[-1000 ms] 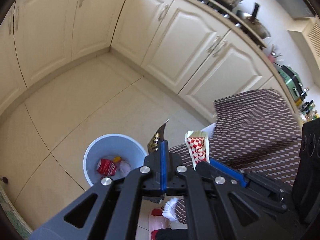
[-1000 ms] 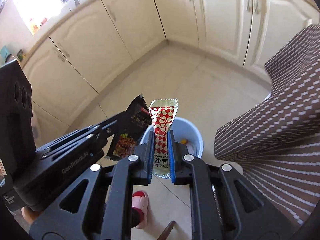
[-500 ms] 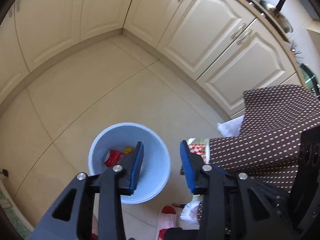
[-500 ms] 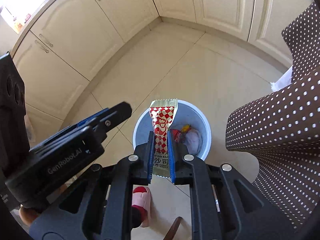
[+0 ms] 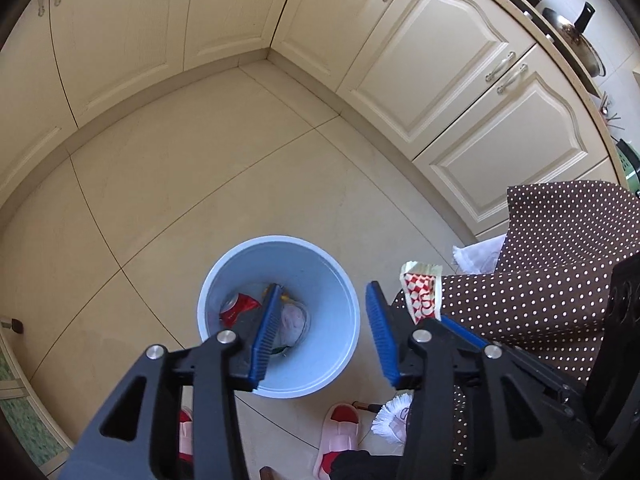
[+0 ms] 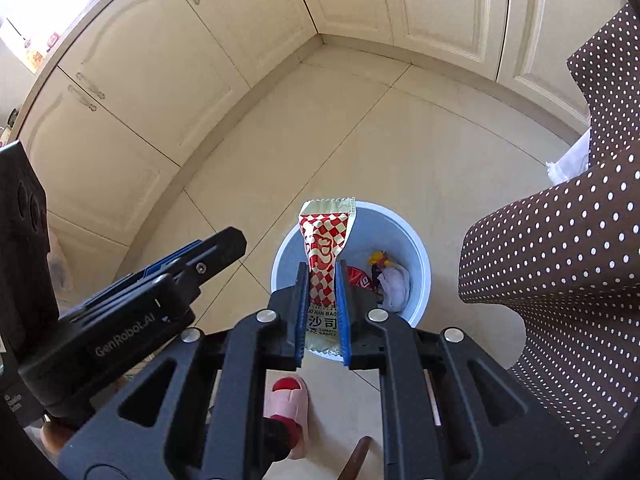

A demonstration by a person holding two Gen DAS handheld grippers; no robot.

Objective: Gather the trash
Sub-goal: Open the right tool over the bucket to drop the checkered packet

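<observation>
Pinching a crinkly checkered sachet (image 6: pixel 322 264), right gripper (image 6: pixel 322 312) overhangs round bin (image 6: pixel 420 264).

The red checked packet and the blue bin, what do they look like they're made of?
Red checked packet: likely thin foil-lined plastic film; glossy print, crimped serrated top edge. It is pinched in the right tool. Blue bin: probably moulded plastic; smooth, even pale-blue wall with a soft sheen.
</observation>
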